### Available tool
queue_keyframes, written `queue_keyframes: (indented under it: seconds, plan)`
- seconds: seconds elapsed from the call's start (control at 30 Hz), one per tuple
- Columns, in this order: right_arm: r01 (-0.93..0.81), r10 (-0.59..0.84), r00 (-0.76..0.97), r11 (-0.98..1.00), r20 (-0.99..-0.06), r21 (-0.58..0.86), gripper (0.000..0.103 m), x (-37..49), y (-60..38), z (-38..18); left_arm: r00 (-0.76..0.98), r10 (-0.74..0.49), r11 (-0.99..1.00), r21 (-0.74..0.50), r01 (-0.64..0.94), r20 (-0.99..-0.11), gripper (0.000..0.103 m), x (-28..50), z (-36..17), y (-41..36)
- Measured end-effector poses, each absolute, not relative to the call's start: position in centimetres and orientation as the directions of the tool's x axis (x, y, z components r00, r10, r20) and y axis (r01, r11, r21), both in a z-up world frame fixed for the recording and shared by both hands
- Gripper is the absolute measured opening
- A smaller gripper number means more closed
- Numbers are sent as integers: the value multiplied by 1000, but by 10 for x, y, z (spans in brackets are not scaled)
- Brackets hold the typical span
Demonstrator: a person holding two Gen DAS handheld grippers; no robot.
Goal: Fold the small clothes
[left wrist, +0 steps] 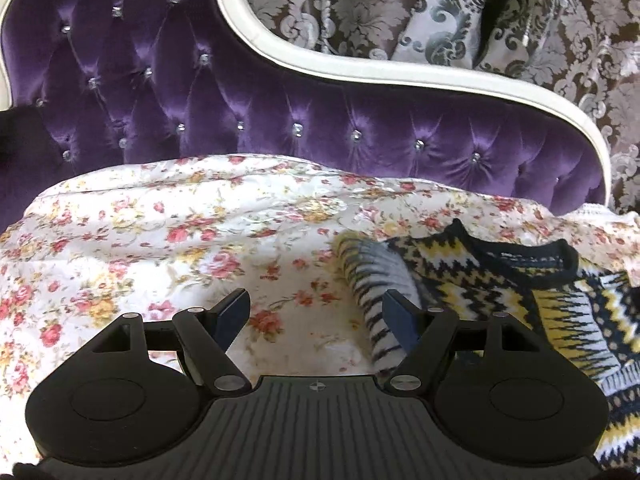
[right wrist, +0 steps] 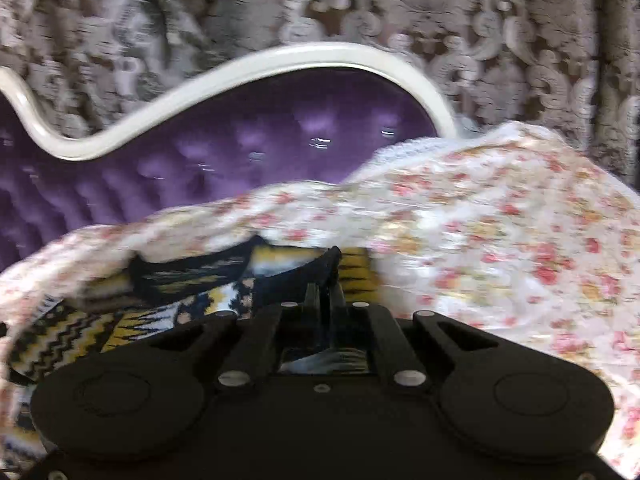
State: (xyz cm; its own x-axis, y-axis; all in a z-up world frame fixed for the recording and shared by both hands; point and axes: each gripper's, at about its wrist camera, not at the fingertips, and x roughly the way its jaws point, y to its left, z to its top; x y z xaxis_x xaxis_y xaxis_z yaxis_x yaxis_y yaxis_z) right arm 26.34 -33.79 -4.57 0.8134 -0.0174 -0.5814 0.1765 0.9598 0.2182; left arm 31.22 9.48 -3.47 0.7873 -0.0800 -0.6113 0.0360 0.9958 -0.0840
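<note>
Plainly a knit, the small sweater (left wrist: 500, 280) lies on the floral bedspread (left wrist: 160, 240) at about four o'clock in the left wrist view, black neckband uppermost, yellow, white and navy zigzags across the body, one striped sleeve (left wrist: 376, 292) trailing toward six o'clock. Behind it, from nine round to two o'clock, stands the tufted purple headboard (left wrist: 200, 88) with its white frame. The left gripper (left wrist: 316, 312) hangs with its jaws well apart over the bedspread, nothing between them; its right-hand finger (left wrist: 400, 316) overlaps the sleeve in the picture, though contact cannot be told. The right gripper (right wrist: 326, 280), in its own blurred view, has its jaws drawn together at twelve o'clock, seemingly pinching a dark edge of the sweater (right wrist: 192, 280), which spreads from there toward eight o'clock. Such knitwear should be light, soft and limp, stretching and sagging where lifted, yet grippy enough not to slip from the pads. The firmer ribbed parts, meaning neckband, cuff, hem and shoulder seams, look the best holds; a pinch in loose body knit would likely only pull up a peak and drag the bedspread's folds along.
</note>
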Motion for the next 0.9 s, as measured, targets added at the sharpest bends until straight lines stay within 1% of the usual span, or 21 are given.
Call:
queue_keyframes:
  seconds: [0.03,0.17,0.27,0.33,0.4,0.43,0.57,0.63,0.7,0.8,0.9]
  plan:
    - [181,-3,803,954,-596,240,11,265,-342,-51,785,-77,996,-82,34,-615,72,314,-36,91]
    - [188,-22,781,961,-625,202,11,271,-339,-59,800,-83,995,-87,39,-595,72,312,-32,82]
    - [185,-16,781,961,-624,208,11,270,-339,-57,820,-74,997,-42,62,-568,72,307,-28,74]
    - [182,-16,780,963,-626,201,11,270,-336,-57,804,-70,995,18,100,-591,72,308,-33,67]
    - [181,-18,773,965,-635,192,12,268,-334,-59,756,-20,990,93,107,-654,72,312,-46,61]
    - [179,-17,766,965,-643,189,13,268,-335,-60,739,-2,989,109,102,-674,72,314,-53,63]
    - [187,-9,740,963,-672,192,19,271,-338,-69,723,-30,997,35,75,-690,74,314,-66,79]
    - [203,-36,722,965,-691,163,21,272,-339,-73,727,-30,996,45,83,-686,74,313,-66,79]
    - [219,-60,716,965,-695,142,39,270,-341,-76,732,-24,994,60,89,-681,74,311,-67,77]
    - [237,-68,716,960,-695,149,50,267,-347,-76,739,-23,995,58,84,-673,74,307,-70,75]
    - [263,-74,727,949,-683,176,54,263,-353,-73,742,-35,997,31,75,-670,74,304,-69,77]
